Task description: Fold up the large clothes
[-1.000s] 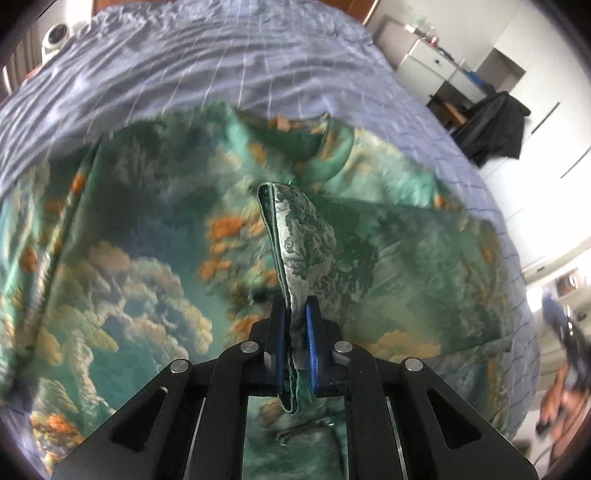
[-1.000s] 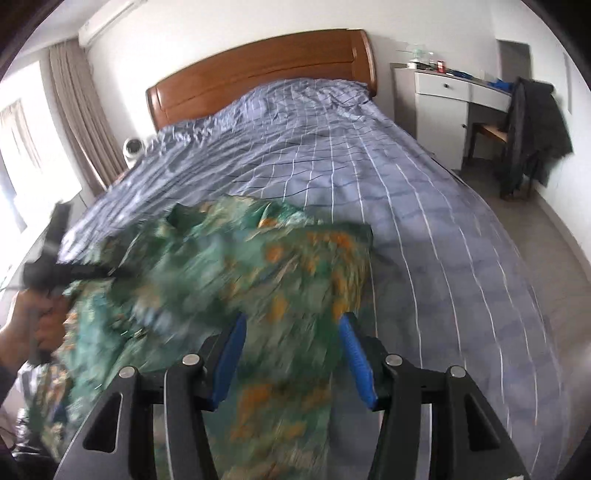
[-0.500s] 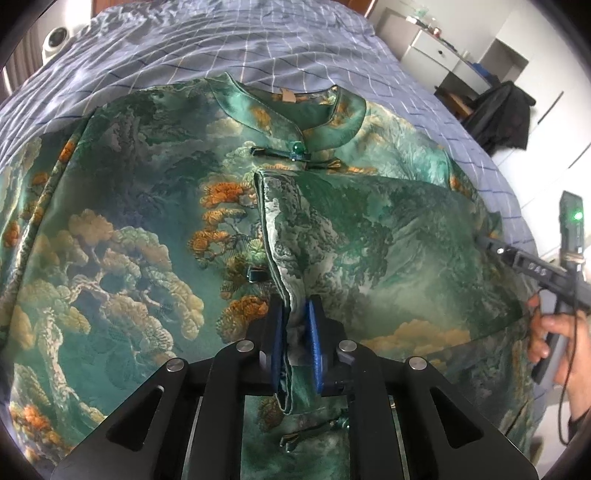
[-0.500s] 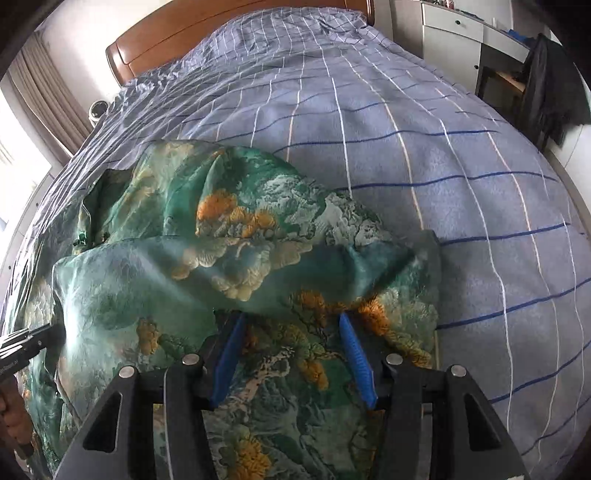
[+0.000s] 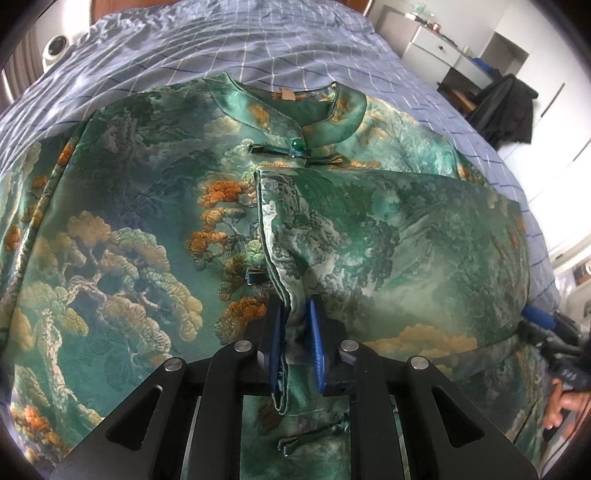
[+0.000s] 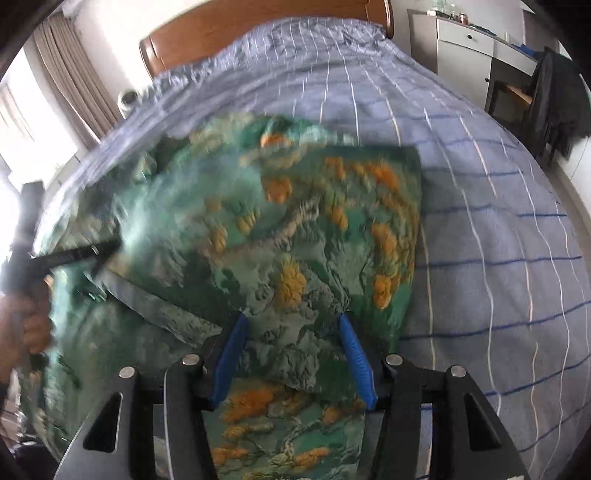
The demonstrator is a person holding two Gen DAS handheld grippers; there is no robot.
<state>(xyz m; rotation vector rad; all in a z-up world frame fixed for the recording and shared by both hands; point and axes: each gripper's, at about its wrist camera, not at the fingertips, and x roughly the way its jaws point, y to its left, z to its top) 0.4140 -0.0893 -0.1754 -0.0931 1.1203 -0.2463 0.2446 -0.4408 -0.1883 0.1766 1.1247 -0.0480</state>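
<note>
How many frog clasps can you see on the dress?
3 clasps on the dress: one under the collar, one mid-front, one near the camera. Folded fabric may hide more.

Bed point(image 6: 480, 229) with blue-grey cover, white and dark-blue grid lines, rumpled toward far end. Wooden headboard point(image 6: 258, 26) at far end. Green silk garment point(image 5: 147, 221) with orange and gold tree print lies flat on near half of cover, collar pointing far; right side folded over toward middle. Cover bare to right of garment and beyond collar.
</note>
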